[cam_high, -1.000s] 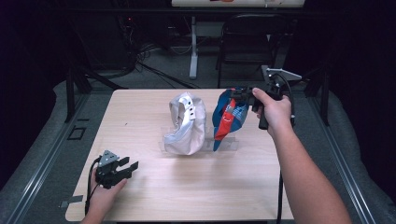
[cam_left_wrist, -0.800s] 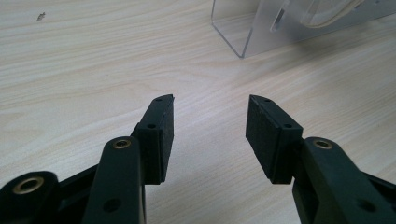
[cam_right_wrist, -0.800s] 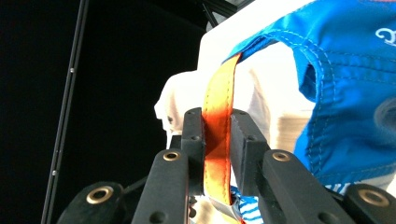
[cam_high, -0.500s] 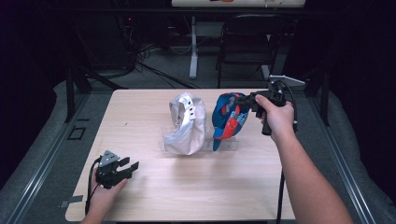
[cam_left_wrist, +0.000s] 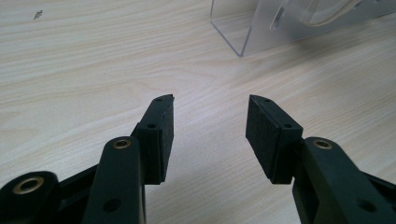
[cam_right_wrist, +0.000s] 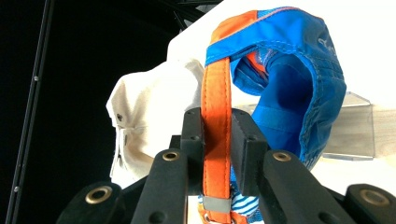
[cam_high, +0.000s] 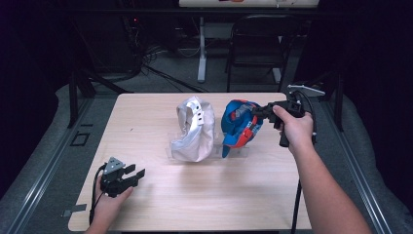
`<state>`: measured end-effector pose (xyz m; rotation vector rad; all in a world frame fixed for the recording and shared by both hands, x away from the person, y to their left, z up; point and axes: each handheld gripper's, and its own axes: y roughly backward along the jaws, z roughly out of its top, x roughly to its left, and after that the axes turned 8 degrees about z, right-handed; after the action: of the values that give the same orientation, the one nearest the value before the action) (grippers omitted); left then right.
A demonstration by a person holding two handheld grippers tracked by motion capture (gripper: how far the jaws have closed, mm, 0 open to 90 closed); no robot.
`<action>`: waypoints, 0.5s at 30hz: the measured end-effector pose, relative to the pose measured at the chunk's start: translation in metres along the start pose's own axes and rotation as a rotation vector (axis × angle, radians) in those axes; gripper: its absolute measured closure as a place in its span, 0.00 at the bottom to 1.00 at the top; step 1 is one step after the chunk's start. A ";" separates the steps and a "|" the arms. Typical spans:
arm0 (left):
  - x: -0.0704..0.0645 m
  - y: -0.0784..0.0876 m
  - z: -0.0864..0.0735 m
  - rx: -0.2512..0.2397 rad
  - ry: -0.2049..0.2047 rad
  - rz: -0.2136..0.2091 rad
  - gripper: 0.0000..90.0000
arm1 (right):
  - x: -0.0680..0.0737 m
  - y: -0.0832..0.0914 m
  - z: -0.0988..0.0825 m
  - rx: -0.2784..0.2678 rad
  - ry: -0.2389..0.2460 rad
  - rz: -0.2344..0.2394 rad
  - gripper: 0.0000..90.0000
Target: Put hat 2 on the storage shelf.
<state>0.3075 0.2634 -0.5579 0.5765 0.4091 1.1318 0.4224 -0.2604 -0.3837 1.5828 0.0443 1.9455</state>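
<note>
Two grippers are ours to work with, and the nearer one, the left gripper (cam_high: pixel 139 174), rests on the wooden table (cam_high: pixel 146 112) at the near left corner, its jaws standing apart with nothing between them; we judge it is parked there to stay out of the way while the other hand works. From its own camera we look across bare wood to the corner of a clear acrylic stand (cam_left_wrist: pixel 243 35) a little farther on. Toward the middle of the table, the white cap (cam_high: pixel 194 129) sits draped on that clear stand, presumably so that it keeps its shape and can be taken from the side. Just beside it, to the right, is the blue and orange cap (cam_high: pixel 238 127), the thing we are handling, on or just over its own clear support at the table's right-centre. Our right gripper (cam_high: pixel 257 113) reaches in from the right, and its pads are closed on the cap's orange strap (cam_right_wrist: pixel 215 135), a thin, firm band that gives a surer hold than the soft crown. Pale stitched lettering shows on the blue crown in the right gripper view, but we cannot read it. Beyond the table stand a dark chair and cables on the floor.
</note>
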 end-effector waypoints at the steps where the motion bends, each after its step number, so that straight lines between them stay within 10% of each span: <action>1: 0.000 0.000 0.000 -0.001 0.000 0.000 0.58 | -0.001 0.000 0.000 0.000 0.001 -0.002 0.86; 15: 0.001 0.001 0.000 0.005 -0.001 -0.001 0.58 | -0.007 0.004 -0.002 -0.013 0.010 -0.034 0.85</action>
<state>0.3074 0.2641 -0.5573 0.5816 0.4112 1.1300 0.4189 -0.2664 -0.3887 1.5534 0.0622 1.9238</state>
